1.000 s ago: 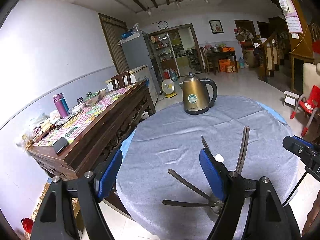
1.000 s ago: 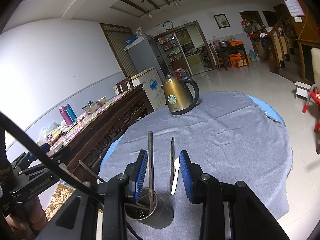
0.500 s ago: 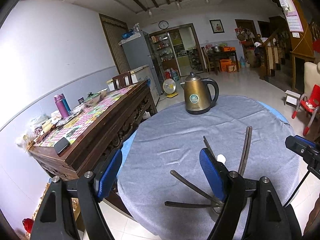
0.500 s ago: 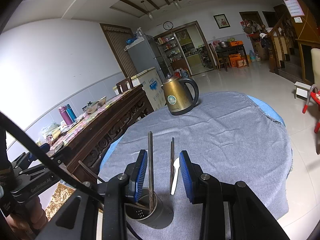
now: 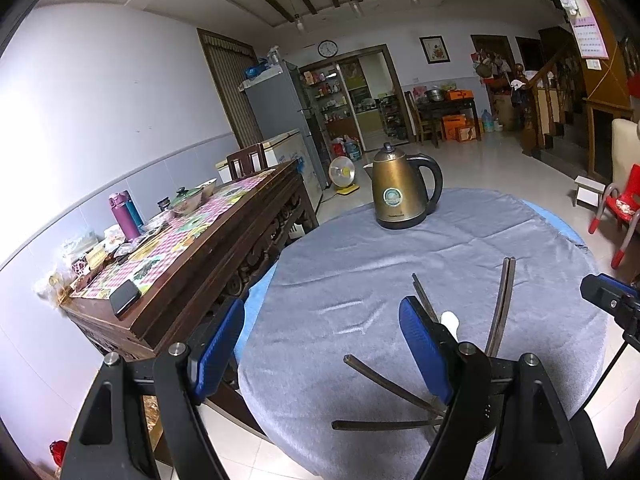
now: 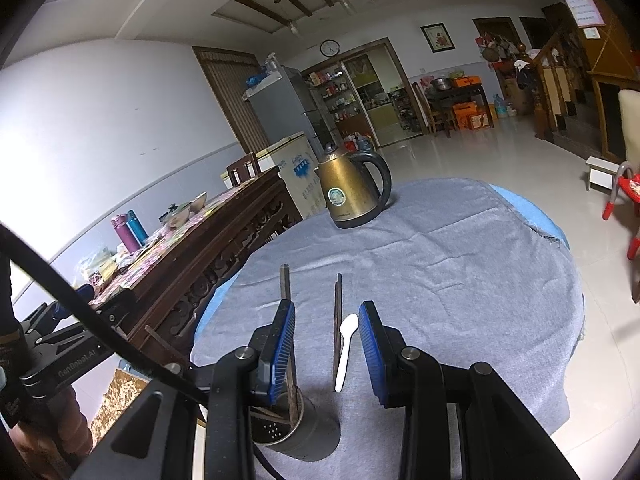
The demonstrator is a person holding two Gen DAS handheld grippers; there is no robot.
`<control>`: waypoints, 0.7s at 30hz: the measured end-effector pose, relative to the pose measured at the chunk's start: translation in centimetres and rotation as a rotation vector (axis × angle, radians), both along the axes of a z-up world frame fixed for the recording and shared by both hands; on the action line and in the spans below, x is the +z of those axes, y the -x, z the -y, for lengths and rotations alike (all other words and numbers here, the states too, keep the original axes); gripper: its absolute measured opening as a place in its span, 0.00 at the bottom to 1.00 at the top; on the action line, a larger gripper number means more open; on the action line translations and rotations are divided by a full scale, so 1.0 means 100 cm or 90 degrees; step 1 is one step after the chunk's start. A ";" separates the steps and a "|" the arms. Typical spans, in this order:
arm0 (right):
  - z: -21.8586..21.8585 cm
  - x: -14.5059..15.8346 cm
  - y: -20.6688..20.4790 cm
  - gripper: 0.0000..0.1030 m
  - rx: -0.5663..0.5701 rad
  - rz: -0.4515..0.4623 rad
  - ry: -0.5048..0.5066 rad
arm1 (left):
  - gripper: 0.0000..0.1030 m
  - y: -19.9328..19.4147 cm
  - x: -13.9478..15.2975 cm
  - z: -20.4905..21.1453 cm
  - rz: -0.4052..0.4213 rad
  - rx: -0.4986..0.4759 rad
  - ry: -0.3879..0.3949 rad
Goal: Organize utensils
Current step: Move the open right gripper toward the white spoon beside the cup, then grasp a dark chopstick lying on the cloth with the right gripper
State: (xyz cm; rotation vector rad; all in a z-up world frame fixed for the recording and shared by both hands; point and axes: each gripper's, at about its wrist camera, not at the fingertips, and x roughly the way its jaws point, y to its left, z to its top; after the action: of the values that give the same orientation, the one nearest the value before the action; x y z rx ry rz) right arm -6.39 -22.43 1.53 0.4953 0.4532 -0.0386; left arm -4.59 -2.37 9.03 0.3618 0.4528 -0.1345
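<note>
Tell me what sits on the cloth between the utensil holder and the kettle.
Nothing: in the right wrist view, the grey cloth is bare from the metal holder to the kettle. Only chopsticks and a white spoon rise from the holder.

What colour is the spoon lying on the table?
White; the spoon shows best in the right wrist view.

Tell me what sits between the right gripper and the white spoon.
Nothing covers the white spoon; it shows in the gap ahead of the open right gripper. But a dark chopstick runs close along its left side, inside the same gap, so closing there might catch both.
</note>
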 end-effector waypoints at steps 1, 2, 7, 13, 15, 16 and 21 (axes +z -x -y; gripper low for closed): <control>0.001 -0.001 0.000 0.35 -0.001 -0.001 -0.002 | 0.78 -0.002 -0.001 0.000 -0.001 0.001 -0.001; 0.002 -0.002 -0.001 0.35 0.000 -0.002 -0.004 | 0.78 -0.003 -0.001 0.001 -0.001 0.002 -0.002; 0.008 -0.008 -0.005 0.35 -0.003 -0.009 -0.012 | 0.78 -0.009 -0.005 0.004 -0.005 0.006 -0.010; 0.016 -0.018 -0.010 0.35 -0.006 -0.019 -0.023 | 0.78 -0.015 -0.007 0.008 -0.004 0.008 -0.020; 0.019 -0.022 -0.013 0.35 -0.007 -0.023 -0.028 | 0.78 -0.018 -0.007 0.008 -0.003 0.010 -0.022; 0.019 -0.023 -0.013 0.35 -0.008 -0.025 -0.029 | 0.78 -0.019 -0.007 0.008 -0.003 0.011 -0.022; 0.024 -0.032 -0.018 0.35 -0.009 -0.037 -0.042 | 0.78 -0.022 -0.007 0.008 -0.003 0.016 -0.024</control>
State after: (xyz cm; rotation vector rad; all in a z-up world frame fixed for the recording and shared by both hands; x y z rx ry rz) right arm -4.57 -24.84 -1.63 0.5627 0.5085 -0.0520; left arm -2.34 -3.18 8.32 0.3923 0.4642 -0.1021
